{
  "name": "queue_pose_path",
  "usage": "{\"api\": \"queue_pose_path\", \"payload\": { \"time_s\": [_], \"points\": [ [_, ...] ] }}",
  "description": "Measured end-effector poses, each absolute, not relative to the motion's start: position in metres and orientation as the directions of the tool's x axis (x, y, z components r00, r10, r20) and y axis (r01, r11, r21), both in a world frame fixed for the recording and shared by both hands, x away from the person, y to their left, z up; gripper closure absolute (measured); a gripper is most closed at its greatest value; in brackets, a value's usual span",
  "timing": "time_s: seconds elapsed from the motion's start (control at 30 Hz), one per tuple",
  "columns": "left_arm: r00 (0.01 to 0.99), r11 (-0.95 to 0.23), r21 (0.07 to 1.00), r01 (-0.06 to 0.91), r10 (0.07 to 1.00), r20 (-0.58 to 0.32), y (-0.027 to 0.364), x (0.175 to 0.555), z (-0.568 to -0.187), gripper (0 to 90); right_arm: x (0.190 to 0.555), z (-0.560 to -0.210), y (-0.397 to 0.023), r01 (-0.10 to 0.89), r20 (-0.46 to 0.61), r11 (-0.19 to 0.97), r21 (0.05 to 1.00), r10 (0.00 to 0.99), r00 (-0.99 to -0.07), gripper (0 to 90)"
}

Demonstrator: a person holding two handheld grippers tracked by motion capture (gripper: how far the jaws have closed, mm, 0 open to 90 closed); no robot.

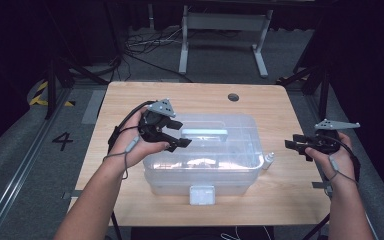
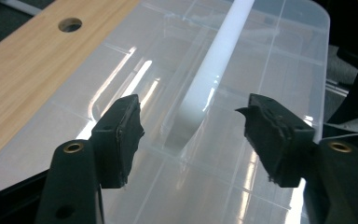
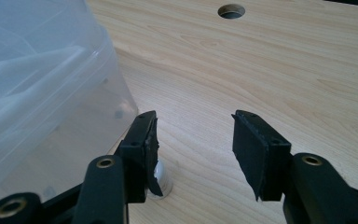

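A clear plastic storage box (image 1: 202, 155) sits lid-on in the middle of the wooden surface (image 1: 130, 100), its long side running left to right across the person's front, and a white handle bar (image 1: 204, 133) lies along the centre of its lid. The left hand-held gripper (image 1: 172, 134) hovers over the left end of the lid with its jaws spread apart and nothing between them; in the left gripper view the white bar (image 2: 214, 60) runs straight away from the gap between the jaws, so its long axis lines up with the gripper's reach rather than crossing it. The right hand-held gripper (image 1: 296, 146) stays off the right end of the box, jaws also apart and empty, aimed leftwards toward a small white bottle (image 1: 268, 161) that stands on the surface just beside the box's right wall (its cap (image 3: 161, 179) peeks out at the jaw's foot). The left hand looks nearer to the handle, the right to the bottle.
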State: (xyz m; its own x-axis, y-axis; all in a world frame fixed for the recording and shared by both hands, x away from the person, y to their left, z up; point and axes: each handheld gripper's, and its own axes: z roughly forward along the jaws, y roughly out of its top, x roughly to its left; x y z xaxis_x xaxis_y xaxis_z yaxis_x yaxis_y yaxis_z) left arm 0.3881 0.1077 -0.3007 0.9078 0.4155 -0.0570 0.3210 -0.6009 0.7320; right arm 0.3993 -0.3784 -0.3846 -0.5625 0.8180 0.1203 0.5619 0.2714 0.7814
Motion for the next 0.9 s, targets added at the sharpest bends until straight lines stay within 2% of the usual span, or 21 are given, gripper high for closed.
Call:
{"api": "queue_pose_path", "payload": {
  "time_s": [0.13, 0.4, 0.53, 0.57, 0.77, 0.9],
  "points": [
    [0.897, -0.650, 0.683, 0.332, 0.443, -0.014, 0.099, 0.391, -0.306, 44.4, 0.399, -0.384, -0.378, 0.562, 0.123, 0.269, 0.782, 0.818, -0.562, 51.3],
    [0.910, -0.670, 0.684, 0.287, 0.413, 0.023, 0.087, 0.395, -0.310, 50.2, 0.394, -0.382, -0.380, 0.552, 0.109, 0.275, 0.787, 0.819, -0.564, 51.2],
    [0.921, -0.682, 0.680, 0.269, 0.388, 0.025, 0.086, 0.397, -0.311, 64.5, 0.386, -0.380, -0.383, 0.550, 0.112, 0.266, 0.792, 0.822, -0.559, 51.2],
    [0.922, -0.679, 0.683, 0.269, 0.386, 0.020, 0.087, 0.397, -0.310, 72.1, 0.385, -0.380, -0.385, 0.547, 0.110, 0.264, 0.794, 0.824, -0.556, 51.2],
    [0.927, -0.693, 0.680, 0.239, 0.372, 0.052, 0.087, 0.396, -0.309, 73.6, 0.380, -0.378, -0.388, 0.538, 0.107, 0.250, 0.805, 0.831, -0.546, 50.9],
    [0.930, -0.697, 0.678, 0.234, 0.363, 0.053, 0.087, 0.397, -0.308, 74.1, 0.375, -0.373, -0.385, 0.511, 0.086, 0.255, 0.821, 0.830, -0.551, 54.0]
  ]
}}
